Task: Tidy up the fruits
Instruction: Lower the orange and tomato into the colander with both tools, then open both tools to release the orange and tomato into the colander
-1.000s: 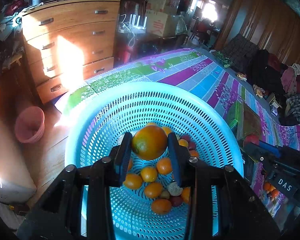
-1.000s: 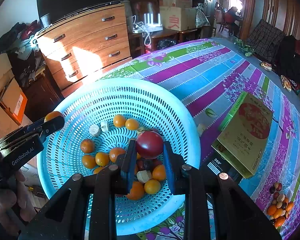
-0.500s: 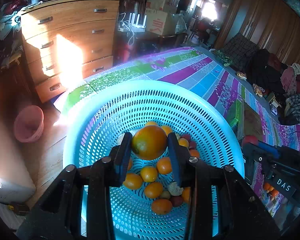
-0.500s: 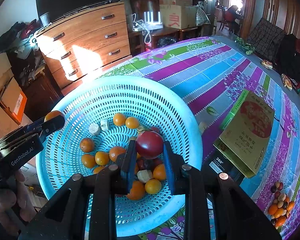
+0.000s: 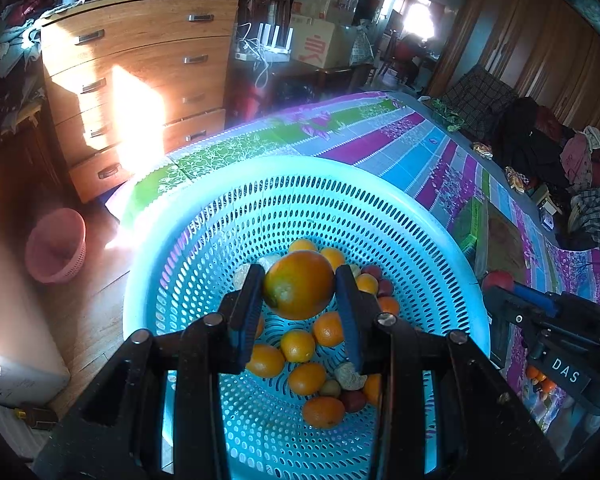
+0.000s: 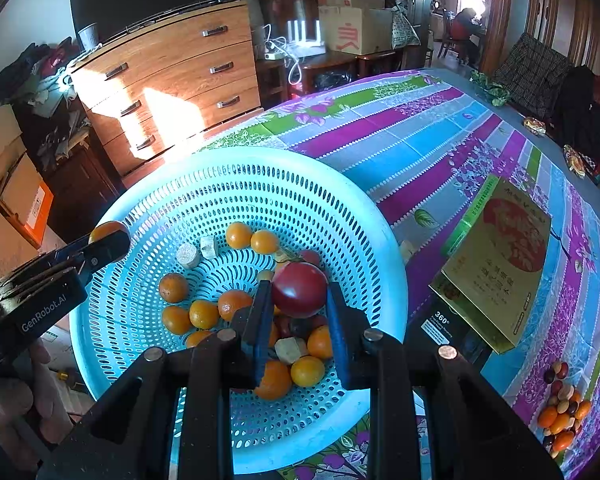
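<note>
A light blue perforated basket (image 5: 380, 208) (image 6: 180, 184) sits on the striped tablecloth and holds several small oranges (image 5: 298, 345) (image 6: 204, 313), dark red fruits and pale chunks. My left gripper (image 5: 300, 308) is shut on a large orange (image 5: 299, 290) above the basket's inside. My right gripper (image 6: 298, 308) is shut on a dark red fruit (image 6: 299, 289) above the basket's right half. The left gripper also shows at the left edge of the right wrist view (image 6: 100, 246), and the right gripper at the right edge of the left wrist view (image 5: 500, 292).
A green and gold box (image 6: 500, 260) lies on the tablecloth right of the basket. A small heap of loose fruits (image 6: 562, 412) lies at the near right. A wooden dresser (image 6: 172, 76) stands beyond the table's end. A pink bin (image 5: 56, 246) stands on the floor.
Almost nothing has moved. Both grippers hold their fruits above the basket; the view has drifted only slightly.
</note>
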### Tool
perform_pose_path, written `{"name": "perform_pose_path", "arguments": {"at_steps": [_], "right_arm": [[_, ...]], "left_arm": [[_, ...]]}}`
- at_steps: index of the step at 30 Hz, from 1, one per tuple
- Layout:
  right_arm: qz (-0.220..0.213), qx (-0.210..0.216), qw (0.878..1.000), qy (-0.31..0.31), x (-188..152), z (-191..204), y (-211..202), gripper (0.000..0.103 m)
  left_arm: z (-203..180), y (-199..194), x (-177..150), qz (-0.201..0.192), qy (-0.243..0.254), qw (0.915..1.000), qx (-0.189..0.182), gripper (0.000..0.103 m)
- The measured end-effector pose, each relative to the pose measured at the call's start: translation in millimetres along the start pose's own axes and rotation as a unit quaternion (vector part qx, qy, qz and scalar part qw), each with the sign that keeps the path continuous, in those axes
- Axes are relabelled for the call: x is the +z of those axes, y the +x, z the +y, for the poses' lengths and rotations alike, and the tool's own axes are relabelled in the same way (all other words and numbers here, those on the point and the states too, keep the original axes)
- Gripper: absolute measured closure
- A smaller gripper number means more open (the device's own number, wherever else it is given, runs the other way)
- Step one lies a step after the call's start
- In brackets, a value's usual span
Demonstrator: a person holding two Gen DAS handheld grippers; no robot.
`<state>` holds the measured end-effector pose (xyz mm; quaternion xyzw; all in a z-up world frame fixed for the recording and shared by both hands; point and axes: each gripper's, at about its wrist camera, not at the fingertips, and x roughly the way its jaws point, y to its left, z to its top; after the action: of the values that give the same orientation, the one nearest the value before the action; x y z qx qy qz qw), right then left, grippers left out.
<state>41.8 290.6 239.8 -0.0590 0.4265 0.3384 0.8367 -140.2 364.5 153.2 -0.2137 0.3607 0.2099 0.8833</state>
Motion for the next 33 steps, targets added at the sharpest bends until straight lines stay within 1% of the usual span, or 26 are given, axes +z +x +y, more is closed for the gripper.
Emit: {"name": "perform_pose_path", "arguments": {"at_steps": [16,30,32,33], "right_arm": [[0.001,0.0,1.0,-0.001,0.1,0.2,1.8,0.073],[0.008,-0.001,1.0,-0.001,-3.5,3.3,5.1,0.072],[0.008,-0.001,1.0,0.002,-3.7,2.0,6.0,0.071],[0.009,0.0,1.0,0.003,-4.1,1.3,6.6,0.071]], "left_arm": [[2.1,0.4,0.0,0.0,-0.002,1.0,0.001,0.066],[9.9,7.7,-2.4,0.016,-0.009,0.9997,0.014,0.066],[11.6,9.5,-1.9,0.02,-0.009,0.9997,0.015,0.063],[11.7,9.2,-2.3,0.019,-0.009,0.9997,0.015,0.055]]}}
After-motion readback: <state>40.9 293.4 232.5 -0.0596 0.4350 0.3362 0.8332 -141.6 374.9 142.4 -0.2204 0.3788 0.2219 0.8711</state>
